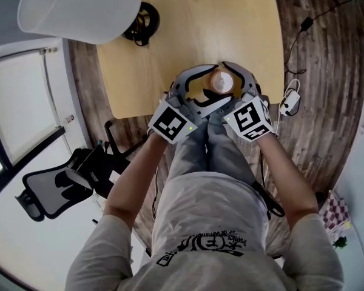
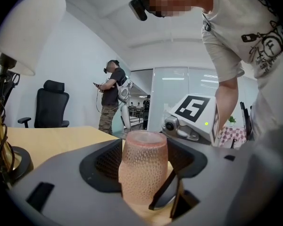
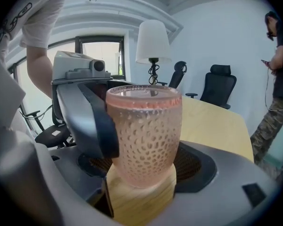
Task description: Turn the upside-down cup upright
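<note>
A pink dimpled glass cup (image 1: 221, 82) stands near the front edge of the wooden table (image 1: 170, 47); its top end shows a thick pink band (image 3: 144, 100). Both grippers close in on it from the near side. My left gripper (image 2: 144, 173) is open, and the cup (image 2: 144, 166) stands between its wide jaws without being pinched. My right gripper (image 3: 141, 178) is open too, with the cup between its jaws and a gap showing on the right side. One left-gripper finger (image 3: 96, 121) lies against the cup's left flank. In the head view the left gripper (image 1: 210, 87) and right gripper (image 1: 232, 83) ring the cup.
A lamp with a white shade (image 1: 79, 8) and dark base (image 1: 142, 23) stands at the table's far left. A black office chair (image 1: 54, 190) is on the floor to the left, a cable and charger (image 1: 289, 102) to the right. A person (image 2: 111, 95) stands in the background.
</note>
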`<action>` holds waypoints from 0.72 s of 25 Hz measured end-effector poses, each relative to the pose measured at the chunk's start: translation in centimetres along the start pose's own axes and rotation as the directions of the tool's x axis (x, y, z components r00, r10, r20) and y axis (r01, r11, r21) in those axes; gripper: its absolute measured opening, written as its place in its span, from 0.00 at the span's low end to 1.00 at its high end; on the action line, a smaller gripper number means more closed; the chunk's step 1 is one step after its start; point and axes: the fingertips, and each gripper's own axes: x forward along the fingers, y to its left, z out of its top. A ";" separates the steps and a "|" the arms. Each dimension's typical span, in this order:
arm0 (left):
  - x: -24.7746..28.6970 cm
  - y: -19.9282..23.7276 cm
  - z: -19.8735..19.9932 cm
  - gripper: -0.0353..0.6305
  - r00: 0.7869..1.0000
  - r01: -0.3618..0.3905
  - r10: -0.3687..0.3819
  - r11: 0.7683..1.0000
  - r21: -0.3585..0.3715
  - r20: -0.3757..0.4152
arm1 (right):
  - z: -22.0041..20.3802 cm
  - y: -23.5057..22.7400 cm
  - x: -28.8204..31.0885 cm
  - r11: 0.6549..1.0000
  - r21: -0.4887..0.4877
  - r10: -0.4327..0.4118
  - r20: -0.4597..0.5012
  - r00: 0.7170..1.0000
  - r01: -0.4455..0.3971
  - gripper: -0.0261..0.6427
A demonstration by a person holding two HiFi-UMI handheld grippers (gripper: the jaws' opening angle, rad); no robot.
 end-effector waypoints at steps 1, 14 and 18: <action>0.2 0.1 -0.3 0.50 1.000 -0.001 0.001 1.000 -0.001 -0.005 | -0.2 -0.1 0.2 1.000 0.002 0.001 -0.003 1.000 -0.001 0.58; 1.0 0.0 -2.3 0.50 1.000 -0.012 0.012 1.000 0.013 -0.026 | -2.2 -0.3 1.1 1.000 0.004 0.011 -0.042 0.999 -0.011 0.58; 1.1 -0.1 -2.6 0.51 1.000 -0.015 0.015 1.000 0.011 -0.023 | -2.5 -0.3 1.2 1.000 -0.001 0.014 -0.049 0.999 -0.014 0.58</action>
